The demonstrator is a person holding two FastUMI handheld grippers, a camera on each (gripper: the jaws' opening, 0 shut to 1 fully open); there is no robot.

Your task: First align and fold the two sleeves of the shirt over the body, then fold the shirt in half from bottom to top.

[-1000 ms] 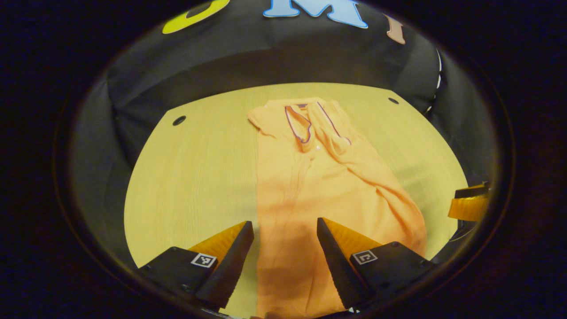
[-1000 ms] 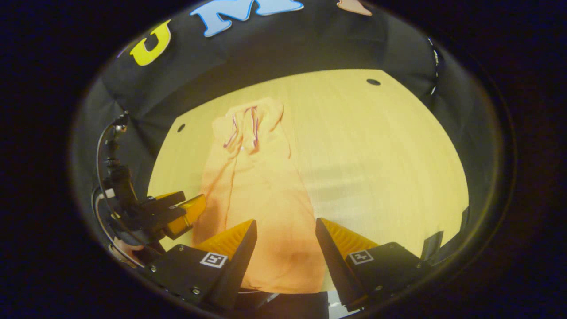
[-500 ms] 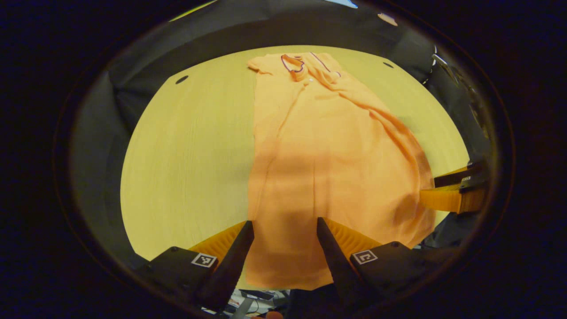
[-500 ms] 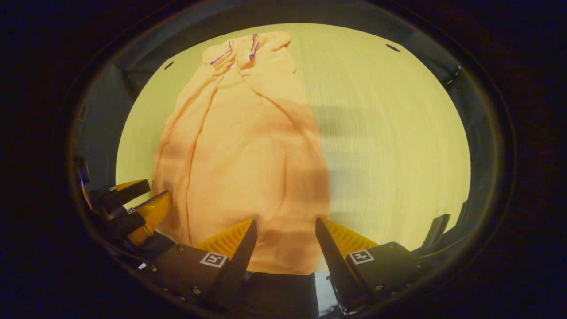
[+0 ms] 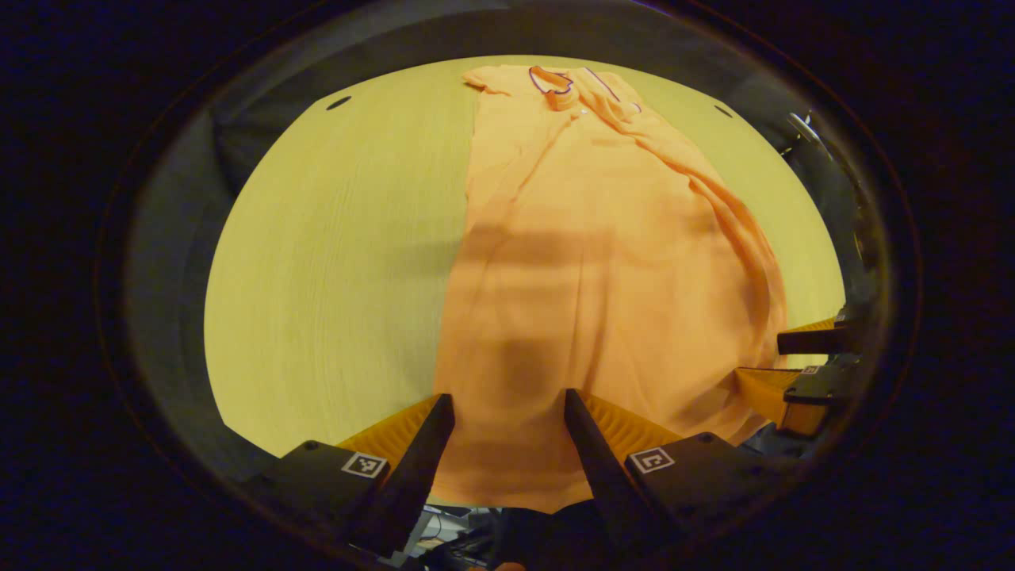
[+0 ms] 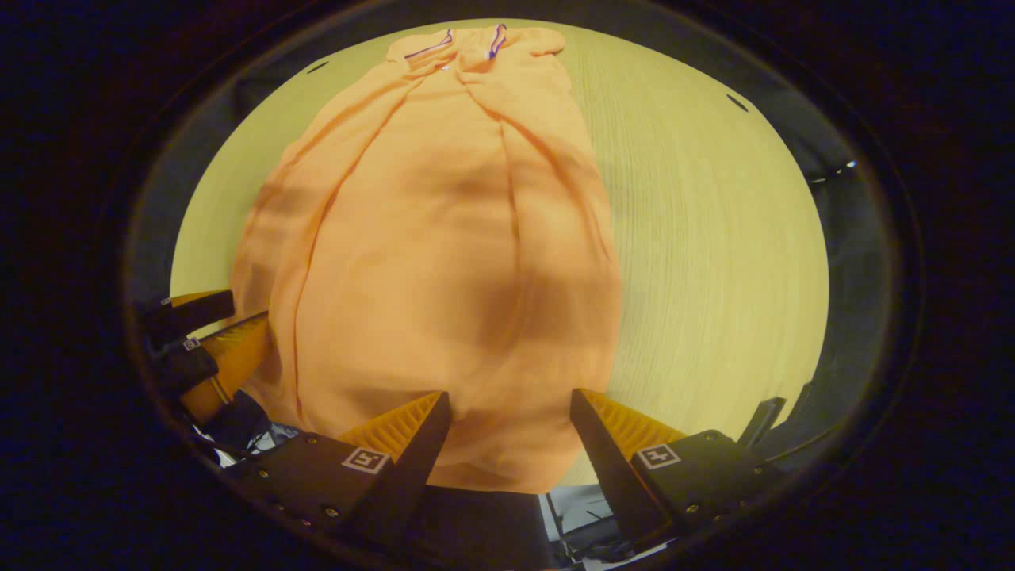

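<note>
While I hold both tools low over the near end of the shirt [image 5: 587, 262], my left gripper [image 5: 507, 416] stands spread, its fingers apart with the orange cloth showing between them near the hem; I cannot tell whether the tips touch the fabric. My right gripper [image 6: 507, 412] is likewise spread over the hem, nothing pinched. The shirt lies flat on the bench [image 5: 333, 262], running lengthwise away from me, collar [image 5: 553, 79] at the far end and hem at the bench's near edge. It sits narrow, with long folds down the body. From the left gripper view, the right gripper shows beside the shirt's right edge. Each gripper bears small square black-and-white markers; I see no readable writing.
</note>
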